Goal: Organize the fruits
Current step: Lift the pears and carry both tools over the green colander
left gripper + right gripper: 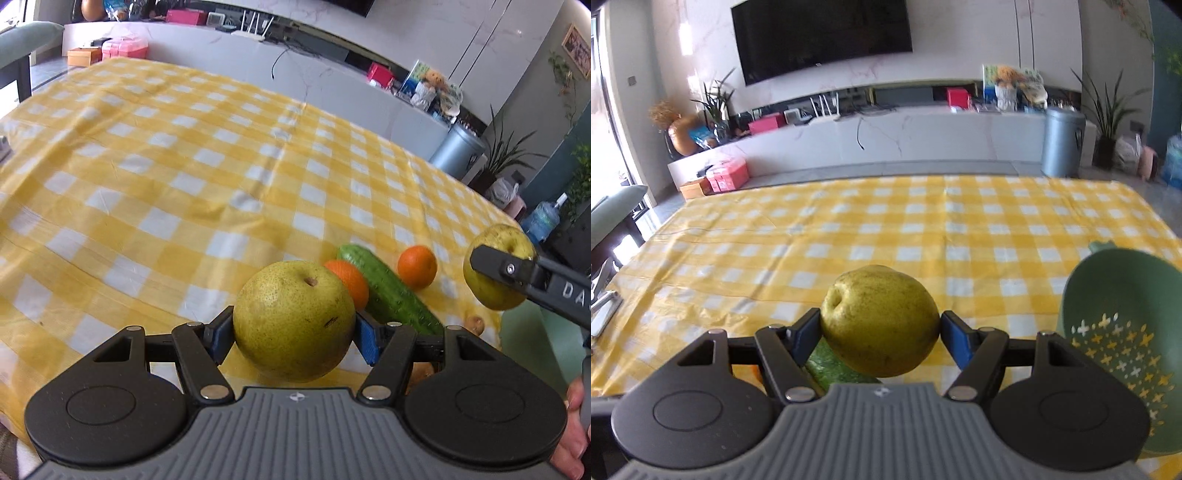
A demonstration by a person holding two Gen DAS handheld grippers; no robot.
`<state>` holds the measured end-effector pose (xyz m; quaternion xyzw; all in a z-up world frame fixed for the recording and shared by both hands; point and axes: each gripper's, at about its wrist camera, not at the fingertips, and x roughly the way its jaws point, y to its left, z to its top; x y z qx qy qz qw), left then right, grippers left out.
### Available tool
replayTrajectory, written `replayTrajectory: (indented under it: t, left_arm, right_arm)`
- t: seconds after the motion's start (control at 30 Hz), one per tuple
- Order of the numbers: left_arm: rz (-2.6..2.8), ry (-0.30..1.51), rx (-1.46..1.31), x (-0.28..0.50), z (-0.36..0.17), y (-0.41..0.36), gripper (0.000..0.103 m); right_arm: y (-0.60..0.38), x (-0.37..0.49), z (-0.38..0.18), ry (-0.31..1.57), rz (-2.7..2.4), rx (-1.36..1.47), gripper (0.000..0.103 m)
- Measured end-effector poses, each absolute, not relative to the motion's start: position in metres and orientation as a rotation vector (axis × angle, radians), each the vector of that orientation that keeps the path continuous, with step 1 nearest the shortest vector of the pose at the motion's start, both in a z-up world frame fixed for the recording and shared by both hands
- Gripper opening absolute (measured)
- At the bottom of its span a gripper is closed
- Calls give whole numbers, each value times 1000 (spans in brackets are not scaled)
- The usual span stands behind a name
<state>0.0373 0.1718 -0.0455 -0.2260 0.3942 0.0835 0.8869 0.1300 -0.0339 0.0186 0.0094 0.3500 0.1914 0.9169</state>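
Fruits are being gathered two at a time. In the left wrist view, a large yellow-green pear (293, 319) is seen pinched between the blue pads (367, 338) of the left gripper (293, 334), lifted clear of the yellow checked tablecloth (147, 166). Beyond it, two oranges (417, 266) and a cucumber (388, 295) lie close together on the cloth, the nearer orange partly hidden behind the pear. At the right edge, the right gripper (495, 266) is seen clamped on a second pear (498, 266), also held in the air.

In the right wrist view, that second pear (881, 321) is gripped between the right gripper's (881, 332) pads, with the cucumber (831, 365) glimpsed beneath it. A green colander (1123, 343) stands near on the right, and nothing can be seen inside it.

The carrying step is judged to be in hand. The next move would call for the right pear to be brought over the colander's rim, lowered well inside before release, and followed by the left pear.
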Motion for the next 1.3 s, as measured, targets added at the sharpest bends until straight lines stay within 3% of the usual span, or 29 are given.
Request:
replayTrajectory:
  t: [0.4, 0.7, 1.07, 1.3]
  left_arm:
    - [29, 672, -448, 20, 8, 148, 74]
    - [-82, 628, -388, 21, 43, 102, 74]
    - [-254, 672, -352, 60, 35, 26, 74]
    - [-351, 711, -326, 88, 15, -11, 74]
  right_arm:
    - [-76, 102, 58, 629, 373, 106, 67]
    - [-157, 97, 67, 662, 215, 208, 67]
    - [-250, 115, 19, 780, -57, 276, 67]
    - [-253, 128, 3, 834, -33, 321, 67]
